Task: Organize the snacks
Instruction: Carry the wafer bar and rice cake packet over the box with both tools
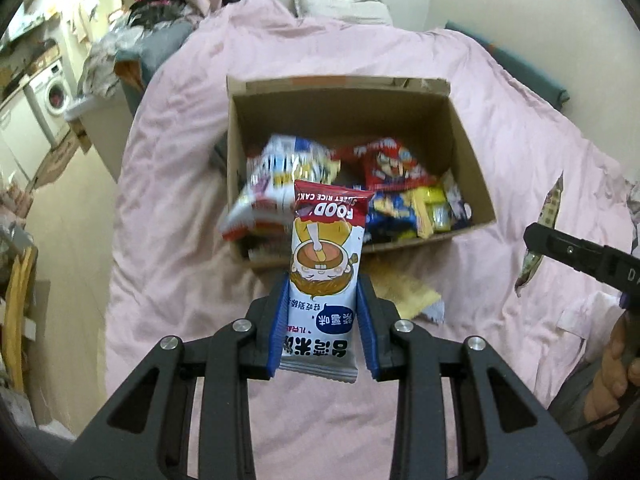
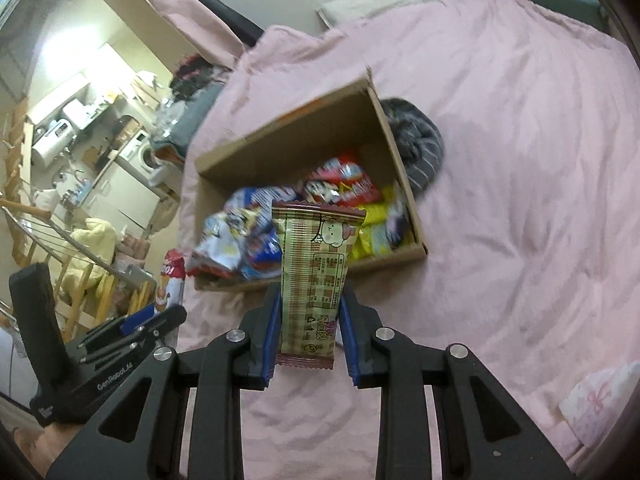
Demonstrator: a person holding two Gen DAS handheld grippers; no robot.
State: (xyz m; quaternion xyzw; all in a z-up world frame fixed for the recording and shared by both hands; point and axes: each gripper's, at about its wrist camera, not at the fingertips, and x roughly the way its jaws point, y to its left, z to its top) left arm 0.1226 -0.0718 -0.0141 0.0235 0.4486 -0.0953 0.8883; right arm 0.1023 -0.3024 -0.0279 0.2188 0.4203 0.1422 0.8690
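Pink duvet [image 1: 184, 208] covers the bed, cardboard box [image 1: 352, 112] sits open on it, loose snack packets [image 1: 400, 168] piled inside. Only the right wrist view shows a grey striped bundle [image 2: 416, 148] touching the box's far side; only the left wrist view shows a yellow packet [image 1: 404, 292] lying on the duvet just in front of the box. Left gripper [image 1: 323, 320]: blue pads clamped narrow on the sides of a white rice cake bar [image 1: 322, 264], red end pointing at the box, bar held in the air short of the box's near wall. Right gripper [image 2: 308, 330]: same narrow clamp on a tan plaid snack bar [image 2: 314, 276], upright, also short of the box. Right view catches the left gripper low left with its bar's red end; left view shows only the right one's black body at the right edge, with a hand on it.
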